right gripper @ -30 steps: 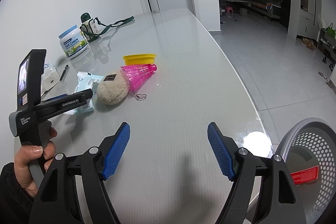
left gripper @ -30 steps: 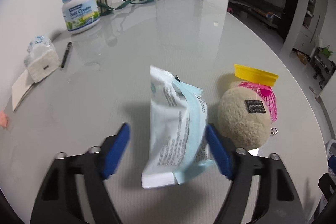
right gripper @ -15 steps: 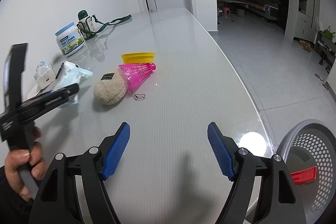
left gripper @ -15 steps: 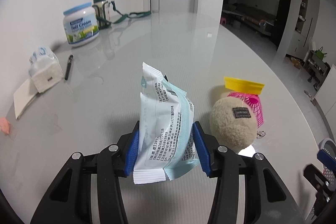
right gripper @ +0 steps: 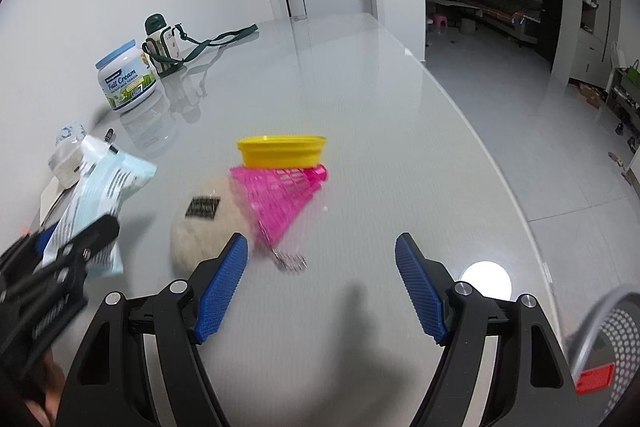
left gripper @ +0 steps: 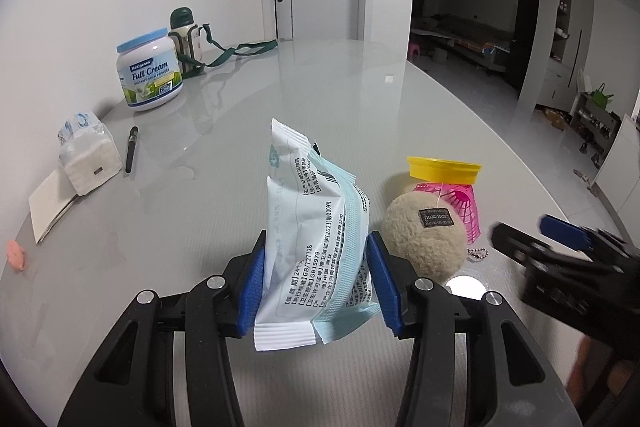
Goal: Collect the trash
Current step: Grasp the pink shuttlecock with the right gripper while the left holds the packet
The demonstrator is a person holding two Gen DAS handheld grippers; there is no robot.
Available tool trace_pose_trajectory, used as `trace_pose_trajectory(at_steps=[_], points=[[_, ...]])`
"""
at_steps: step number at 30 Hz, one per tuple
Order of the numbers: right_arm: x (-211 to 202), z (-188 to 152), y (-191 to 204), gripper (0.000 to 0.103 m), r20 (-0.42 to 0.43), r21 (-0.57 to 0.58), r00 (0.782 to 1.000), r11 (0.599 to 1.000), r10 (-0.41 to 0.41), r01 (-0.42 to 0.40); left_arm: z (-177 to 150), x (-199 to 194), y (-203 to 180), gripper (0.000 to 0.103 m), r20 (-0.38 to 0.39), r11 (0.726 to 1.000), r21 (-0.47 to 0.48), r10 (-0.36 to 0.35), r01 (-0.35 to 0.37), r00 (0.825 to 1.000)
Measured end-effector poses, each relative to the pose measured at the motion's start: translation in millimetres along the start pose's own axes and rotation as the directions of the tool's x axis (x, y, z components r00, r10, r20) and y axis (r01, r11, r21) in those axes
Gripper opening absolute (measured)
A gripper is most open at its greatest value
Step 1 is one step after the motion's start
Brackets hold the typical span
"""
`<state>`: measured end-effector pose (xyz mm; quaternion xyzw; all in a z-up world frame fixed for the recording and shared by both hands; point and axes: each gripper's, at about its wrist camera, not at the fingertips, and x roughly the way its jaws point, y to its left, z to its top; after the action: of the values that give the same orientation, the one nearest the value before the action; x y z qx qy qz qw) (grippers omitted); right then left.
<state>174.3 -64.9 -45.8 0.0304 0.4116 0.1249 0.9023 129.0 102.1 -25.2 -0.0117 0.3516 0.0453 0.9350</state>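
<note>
My left gripper [left gripper: 316,279] is shut on a white and light-blue wrapper packet [left gripper: 316,239] and holds it upright above the grey table [left gripper: 280,95]. The packet also shows in the right wrist view [right gripper: 96,191], held at the left. My right gripper [right gripper: 320,283] is open and empty, low over the table just in front of a beige plush ball [right gripper: 204,227] and a pink mesh cone [right gripper: 280,199]. A yellow lid [right gripper: 280,151] lies behind the cone. A white perforated bin [right gripper: 612,351] sits at the lower right, off the table edge.
A milk powder tub [left gripper: 150,71], a green-capped bottle with a strap [left gripper: 186,39], a tissue pack [left gripper: 90,153], a pen [left gripper: 131,149] and a notepad [left gripper: 50,205] stand along the left wall. A pink scrap [left gripper: 16,255] lies at the far left. The table edge curves on the right.
My left gripper closed on the packet and lifted it upright off the table. My right gripper moved forward and left toward the plush ball and pink cone.
</note>
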Motion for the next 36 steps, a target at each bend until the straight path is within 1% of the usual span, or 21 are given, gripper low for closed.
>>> trace_pose_trajectory(at_steps=[5, 9, 15, 18, 22, 26, 28, 31, 36], points=[[20.0, 11.0, 2.9, 0.073, -0.033, 0.015, 0.999, 1.000, 0.008, -0.007, 0.0, -0.3, 1.3, 0.047, -0.004, 1.000, -0.003, -0.012, 0.012, 1.000], [26.7, 14.1, -1.7, 0.073, -0.041, 0.027, 0.999, 0.999, -0.017, 0.018, 0.1, -1.7, 1.9, 0.047, 0.000, 1.000, -0.003, -0.014, 0.014, 1.000], [26.9, 18.5, -30.2, 0.073, -0.042, 0.094, 0.996, 0.992, -0.078, 0.081, 1.1, 0.4, 6.1, 0.047, -0.014, 0.999, -0.015, -0.043, 0.043, 0.999], [27.1, 21.0, -42.4, 0.073, -0.040, 0.109, 0.993, 0.988, -0.108, 0.111, 1.5, 0.2, 7.0, 0.047, -0.017, 0.998, -0.020, -0.052, 0.052, 0.998], [26.2, 27.9, -59.8, 0.073, -0.030, 0.112, 0.985, 0.978, -0.172, 0.175, 1.5, 0.0, 8.1, 0.047, -0.019, 0.998, -0.026, -0.059, 0.058, 0.998], [17.6, 26.1, -70.4, 0.073, -0.023, 0.123, 0.982, 0.974, -0.187, 0.188, 1.8, -1.0, 8.5, 0.047, -0.015, 0.998, -0.028, -0.061, 0.060, 0.998], [10.9, 22.5, -71.6, 0.073, -0.010, 0.129, 0.985, 0.977, -0.172, 0.172, 1.8, -1.2, 8.3, 0.047, -0.016, 0.998, -0.028, -0.061, 0.060, 0.998], [1.7, 19.7, -67.3, 0.073, 0.013, 0.128, 0.993, 0.985, -0.117, 0.114, 1.8, -2.2, 8.0, 0.047, -0.015, 0.998, -0.027, -0.064, 0.064, 0.998], [0.3, 25.9, -37.6, 0.073, 0.034, 0.037, 0.998, 0.998, -0.052, 0.051, 1.0, -3.6, 6.3, 0.047, -0.013, 0.998, -0.025, -0.065, 0.065, 0.998]])
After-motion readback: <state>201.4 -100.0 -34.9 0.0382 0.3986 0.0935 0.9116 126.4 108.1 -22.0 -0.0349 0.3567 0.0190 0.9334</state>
